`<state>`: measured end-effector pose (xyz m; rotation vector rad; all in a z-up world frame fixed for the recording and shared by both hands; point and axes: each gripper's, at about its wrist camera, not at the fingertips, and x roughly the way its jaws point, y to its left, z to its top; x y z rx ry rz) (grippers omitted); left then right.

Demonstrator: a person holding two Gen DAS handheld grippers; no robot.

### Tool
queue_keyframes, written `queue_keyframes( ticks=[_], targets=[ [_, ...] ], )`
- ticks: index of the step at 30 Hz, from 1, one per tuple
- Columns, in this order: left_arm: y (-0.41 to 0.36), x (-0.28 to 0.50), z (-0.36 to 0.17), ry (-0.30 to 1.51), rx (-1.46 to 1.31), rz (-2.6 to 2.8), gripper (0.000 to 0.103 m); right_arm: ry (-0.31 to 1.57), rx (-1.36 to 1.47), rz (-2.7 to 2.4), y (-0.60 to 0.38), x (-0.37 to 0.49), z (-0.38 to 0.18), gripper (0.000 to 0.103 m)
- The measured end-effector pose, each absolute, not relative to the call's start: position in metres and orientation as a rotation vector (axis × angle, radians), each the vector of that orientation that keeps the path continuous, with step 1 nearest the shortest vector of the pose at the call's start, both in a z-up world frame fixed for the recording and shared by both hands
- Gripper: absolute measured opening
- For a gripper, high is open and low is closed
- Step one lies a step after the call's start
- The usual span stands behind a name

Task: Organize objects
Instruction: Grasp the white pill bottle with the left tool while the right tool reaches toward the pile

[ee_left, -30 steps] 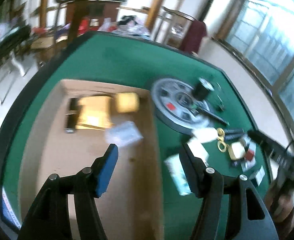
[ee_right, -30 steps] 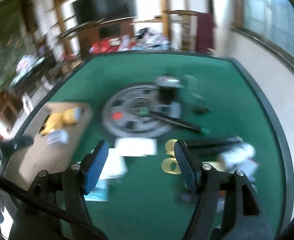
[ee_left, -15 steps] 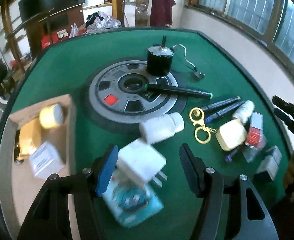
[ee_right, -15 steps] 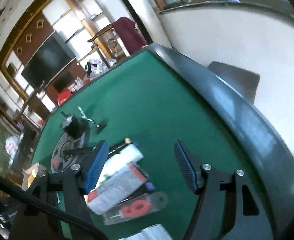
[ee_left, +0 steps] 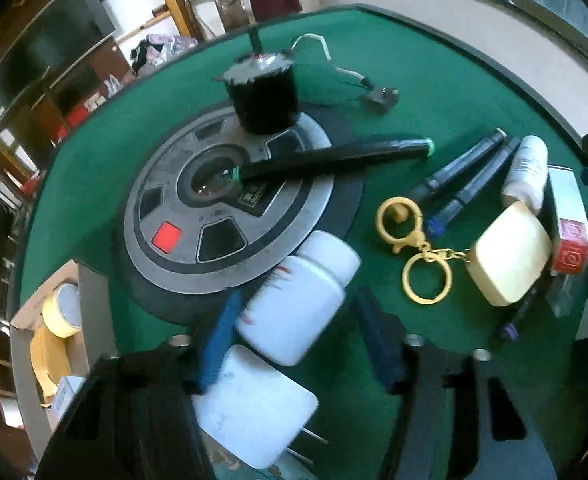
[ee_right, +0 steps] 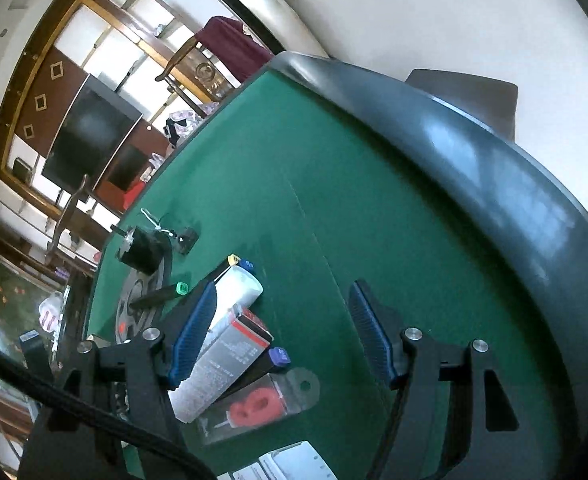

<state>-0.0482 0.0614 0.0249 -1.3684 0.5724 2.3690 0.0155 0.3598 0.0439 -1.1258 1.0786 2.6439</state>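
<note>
Left gripper over green felt table, jaws closing around white plastic bottle lying on its side; left pad close against bottle wall, right pad apart, contact not confirmed. White square plug adapter just below bottle, touching it. Round grey disc with red square directly above bottle; black cylinder motor standing on disc's far edge, black pen with green ends lying across it. Gold keyring with cream square fob at right. Open cardboard box at lower left, holding yellow tape roll. Right gripper released, jaws wide over bare felt; grey-and-red carton beside left finger.
</note>
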Motion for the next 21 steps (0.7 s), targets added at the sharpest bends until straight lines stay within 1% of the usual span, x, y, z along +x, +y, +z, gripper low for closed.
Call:
queue_keyframes(
  ticks=[3,8,12,21],
  targets=[
    [0.066,-0.040,0.027,0.574,-1.343,2.342,0.045,1.061,-1.143,2.646,0.356,0.013,0.042,0.067],
    [0.077,-0.035,0.025,0.643,-1.314,2.343,0.045,1.030,-1.152,2.654,0.355,0.016,0.041,0.067],
    [0.079,-0.035,0.023,0.629,-1.315,2.352,0.044,1.009,-1.152,2.656,0.355,0.015,0.041,0.067],
    [0.053,0.001,0.054,0.362,-1.251,2.395,0.044,0.981,-1.183,2.653,0.354,0.014,0.039,0.067]
  ],
)
